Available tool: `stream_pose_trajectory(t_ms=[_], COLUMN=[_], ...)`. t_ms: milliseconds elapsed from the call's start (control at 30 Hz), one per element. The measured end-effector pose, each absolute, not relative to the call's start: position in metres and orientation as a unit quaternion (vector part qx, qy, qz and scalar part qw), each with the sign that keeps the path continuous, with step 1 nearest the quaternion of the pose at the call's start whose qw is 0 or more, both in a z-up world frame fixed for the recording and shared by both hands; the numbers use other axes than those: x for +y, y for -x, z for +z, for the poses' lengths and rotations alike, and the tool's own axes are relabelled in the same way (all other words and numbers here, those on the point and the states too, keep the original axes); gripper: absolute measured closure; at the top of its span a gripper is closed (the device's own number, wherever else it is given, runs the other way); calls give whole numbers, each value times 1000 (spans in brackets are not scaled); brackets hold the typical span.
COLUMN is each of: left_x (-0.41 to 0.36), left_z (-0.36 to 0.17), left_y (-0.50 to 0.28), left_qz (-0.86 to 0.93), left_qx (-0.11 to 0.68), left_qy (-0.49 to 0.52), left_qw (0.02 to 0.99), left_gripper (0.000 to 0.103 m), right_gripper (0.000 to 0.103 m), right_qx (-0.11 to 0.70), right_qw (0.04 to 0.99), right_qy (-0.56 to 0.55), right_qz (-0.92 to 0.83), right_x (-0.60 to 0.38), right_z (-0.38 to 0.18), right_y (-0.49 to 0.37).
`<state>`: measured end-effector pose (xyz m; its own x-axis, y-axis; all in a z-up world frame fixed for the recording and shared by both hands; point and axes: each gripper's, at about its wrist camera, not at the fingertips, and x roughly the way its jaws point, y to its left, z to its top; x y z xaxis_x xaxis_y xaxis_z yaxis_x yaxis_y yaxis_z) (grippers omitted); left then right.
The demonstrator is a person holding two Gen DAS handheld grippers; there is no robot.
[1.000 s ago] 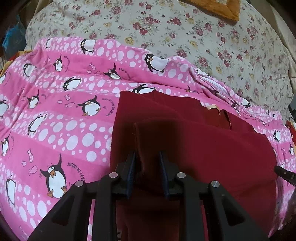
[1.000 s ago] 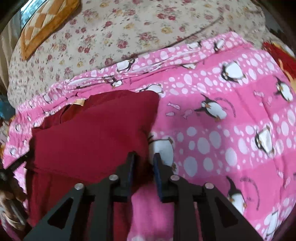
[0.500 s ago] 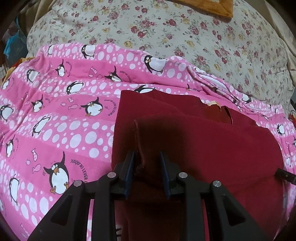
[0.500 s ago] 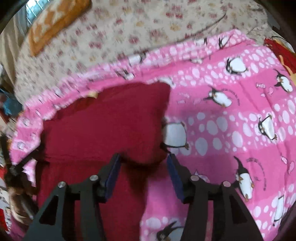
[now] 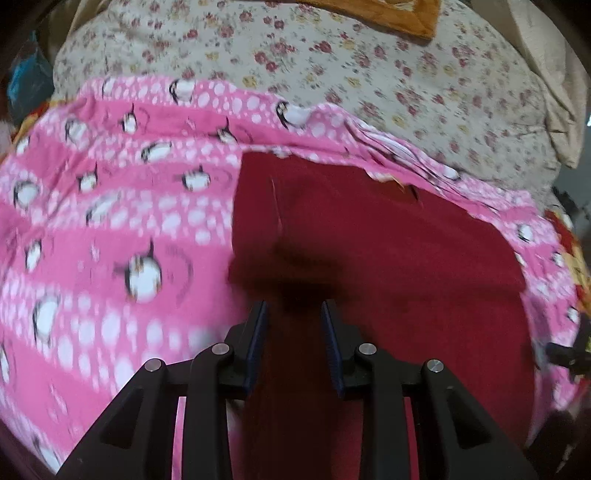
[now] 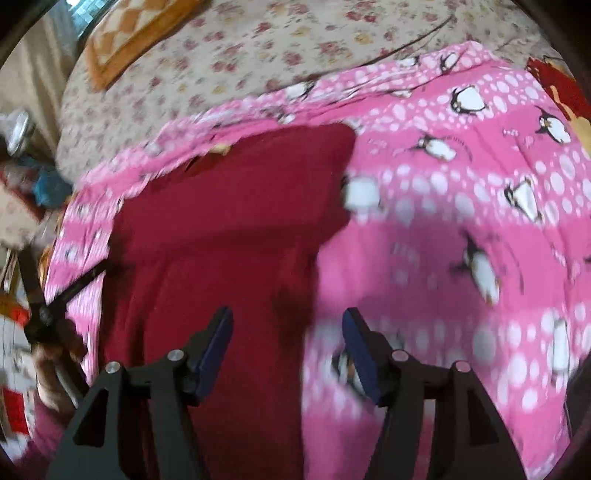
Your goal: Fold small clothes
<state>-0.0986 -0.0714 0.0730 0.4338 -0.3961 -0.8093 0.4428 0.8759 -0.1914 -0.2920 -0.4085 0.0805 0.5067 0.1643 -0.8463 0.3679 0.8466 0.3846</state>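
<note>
A dark red garment (image 5: pixel 388 258) lies folded on a pink penguin-print sheet (image 5: pixel 110 221); its near part is folded up over the far part. It also shows in the right wrist view (image 6: pixel 229 229). My left gripper (image 5: pixel 294 314) hangs just above the garment's left side, jaws a little apart with no cloth between them. My right gripper (image 6: pixel 287 321) is wide open above the garment's right edge, empty. Both views are blurred by motion.
The pink sheet (image 6: pixel 461 221) lies over a floral bedspread (image 5: pixel 369 55). An orange patterned cushion (image 6: pixel 140 33) sits at the far end of the bed. The other gripper's tip (image 5: pixel 565 356) shows at the right edge. Clutter (image 6: pixel 22 177) lies beside the bed.
Both grippers have let go of the red garment's folded edge and pulled back. The right jaws opened wide; the left jaws opened slightly. The fold now lies flat.
</note>
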Motion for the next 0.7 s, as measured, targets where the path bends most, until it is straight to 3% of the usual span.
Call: stream_pose_trajectory(t_ms=[300, 700], left_x=[-32, 27], left_z=[72, 40], left_y=[200, 257], left_qz=[-280, -251], left_qx=[490, 553], left_qy=[-47, -8], left_qw=[824, 794], left_gripper=[94, 93], right_gripper=[34, 32], right_qx=[524, 582], right_qw=[807, 778], right_qy=[-270, -234], right_qz=[-14, 27], right_x=[-360, -314], right_z=[69, 30], right_y=[372, 423])
